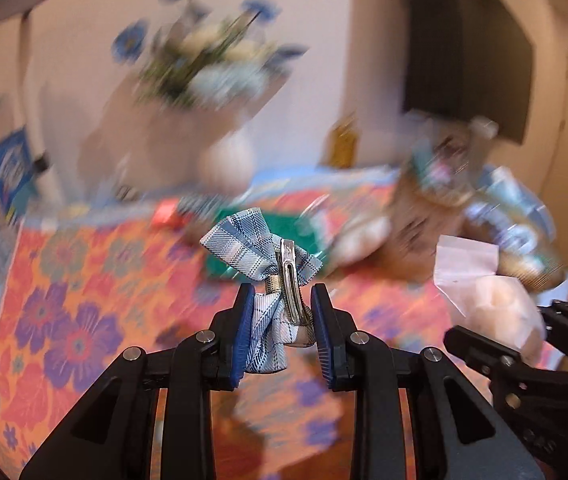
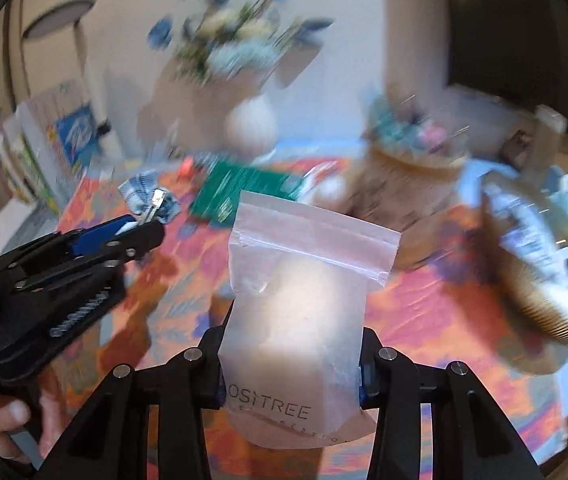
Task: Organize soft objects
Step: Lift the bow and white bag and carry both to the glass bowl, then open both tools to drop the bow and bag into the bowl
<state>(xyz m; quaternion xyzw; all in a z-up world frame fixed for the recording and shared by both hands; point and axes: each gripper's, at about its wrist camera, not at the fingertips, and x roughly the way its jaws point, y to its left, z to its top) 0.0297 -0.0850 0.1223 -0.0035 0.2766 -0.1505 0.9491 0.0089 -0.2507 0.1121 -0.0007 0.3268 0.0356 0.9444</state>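
Observation:
My left gripper (image 1: 279,312) is shut on a blue plaid bow hair clip (image 1: 261,256) with a silver metal clip, held above the flowered tablecloth. It also shows in the right wrist view (image 2: 149,200) at the left gripper's tip (image 2: 139,226). My right gripper (image 2: 292,364) is shut on a frosted zip bag (image 2: 300,300) with a pale round soft thing inside, held upright above the table. The bag also shows at the right in the left wrist view (image 1: 488,300), with the right gripper (image 1: 524,344) on it.
Both views are motion-blurred. A flowered tablecloth (image 1: 75,320) covers the table. A vase of blue and white flowers (image 2: 249,120) stands at the back. A green flat item (image 2: 239,188) lies mid-table. Woven baskets with items stand at the right (image 2: 544,260) and back right (image 2: 416,160).

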